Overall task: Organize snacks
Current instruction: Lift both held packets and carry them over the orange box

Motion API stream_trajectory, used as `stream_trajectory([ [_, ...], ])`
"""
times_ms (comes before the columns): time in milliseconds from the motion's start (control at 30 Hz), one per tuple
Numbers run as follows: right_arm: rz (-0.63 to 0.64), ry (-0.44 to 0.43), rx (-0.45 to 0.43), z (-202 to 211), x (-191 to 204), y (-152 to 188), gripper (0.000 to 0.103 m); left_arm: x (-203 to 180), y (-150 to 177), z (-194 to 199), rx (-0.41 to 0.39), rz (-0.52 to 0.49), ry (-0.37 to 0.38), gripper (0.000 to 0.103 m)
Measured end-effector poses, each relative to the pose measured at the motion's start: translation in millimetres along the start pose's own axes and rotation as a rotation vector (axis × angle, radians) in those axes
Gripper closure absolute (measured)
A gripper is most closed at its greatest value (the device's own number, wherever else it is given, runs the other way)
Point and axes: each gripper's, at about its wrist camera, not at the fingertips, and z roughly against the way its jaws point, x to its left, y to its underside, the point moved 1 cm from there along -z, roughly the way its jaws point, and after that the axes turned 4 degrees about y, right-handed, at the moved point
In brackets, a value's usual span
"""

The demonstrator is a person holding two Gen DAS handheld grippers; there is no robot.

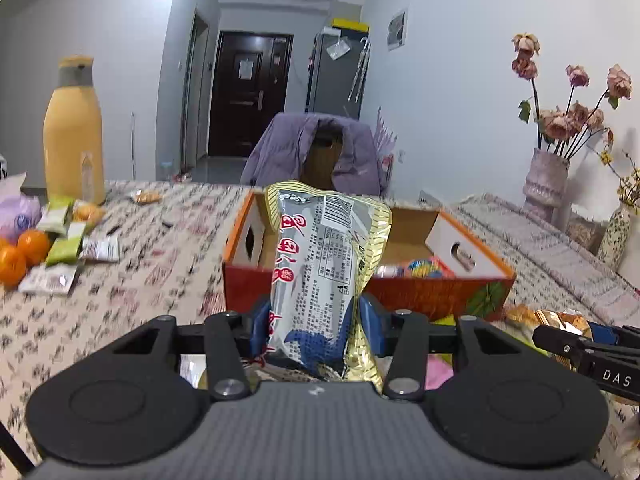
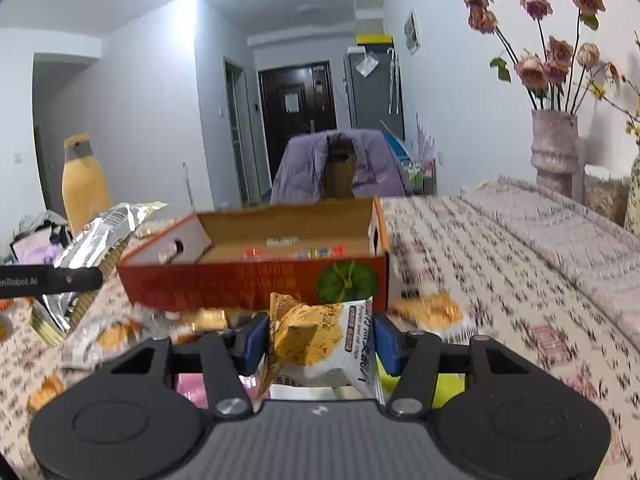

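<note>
Two grippers work over a table [image 2: 500,240] draped in a patterned cloth, each holding one snack. The left gripper [image 1: 316,320] has its fingers clamped on a tall silver-and-gold packet [image 1: 320,264] printed with red characters; its lower end is hidden behind the gripper body. The right gripper [image 2: 320,338] has its fingers closed on a crumpled white-and-orange crisp bag [image 2: 320,344], lettering partly unreadable. Just beyond both stands one open orange cardboard box [image 2: 256,280] — small wrapped items inside are blurred. Loose packets [image 1: 60,248] and three oranges [image 1: 24,252] lie at the far left, by a yellow bottle [image 1: 74,132].
</note>
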Motion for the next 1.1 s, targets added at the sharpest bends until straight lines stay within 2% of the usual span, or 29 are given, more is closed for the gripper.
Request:
stream_trajectory([
  [433,0.013,-0.018,-0.105,-32,15,-56,0.048,-14,-54,-26,-0.094,-0.062,-0.001,0.056],
  [767,0.011,-0.032,-0.113,-82,21,-98,0.048,-23,-77,-56,-0.130,-0.054,0.000,0.056],
  [967,0.019,-0.019,-0.106,-115,27,-110,0.048,-21,-83,-89,-0.114,-0.035,-0.023,0.056],
  [1100,0.029,0.007,-0.098,-134,29,-101,0.048,-12,-79,-117,-0.102,-0.014,-0.067,0.056],
])
